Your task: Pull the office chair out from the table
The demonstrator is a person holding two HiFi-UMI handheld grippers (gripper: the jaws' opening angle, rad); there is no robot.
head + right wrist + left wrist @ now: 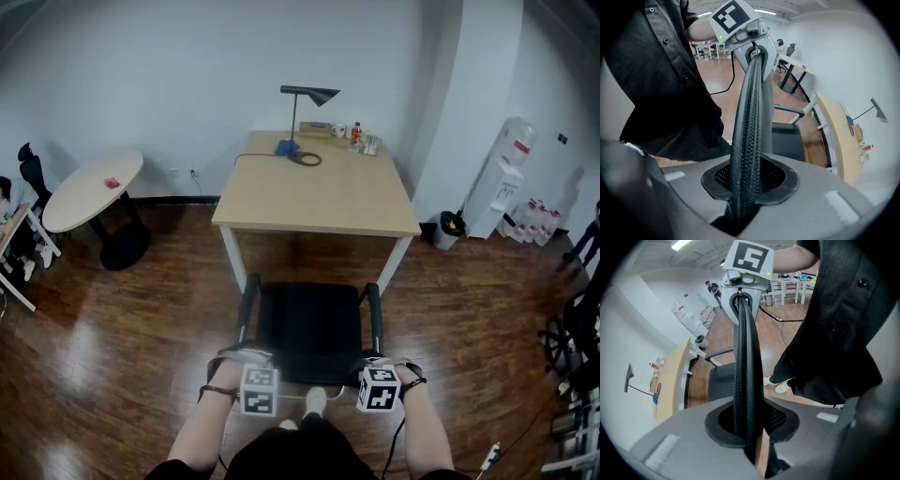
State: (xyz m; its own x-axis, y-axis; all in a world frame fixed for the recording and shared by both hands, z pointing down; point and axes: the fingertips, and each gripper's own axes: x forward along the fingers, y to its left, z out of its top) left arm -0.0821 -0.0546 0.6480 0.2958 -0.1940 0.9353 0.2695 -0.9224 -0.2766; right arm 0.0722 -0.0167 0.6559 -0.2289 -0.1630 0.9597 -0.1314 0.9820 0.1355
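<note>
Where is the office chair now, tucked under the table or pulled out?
Pulled out: the chair stands clear of the table, with floor showing between seat and table edge.

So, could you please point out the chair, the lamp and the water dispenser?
chair (309, 328), head view, on its black surface between the armrests.
lamp (312, 94), head view, on its dark shade.
water dispenser (495, 192), head view, on its white body.

Steep overhead; gripper views close along shared chair (309, 328)
</note>
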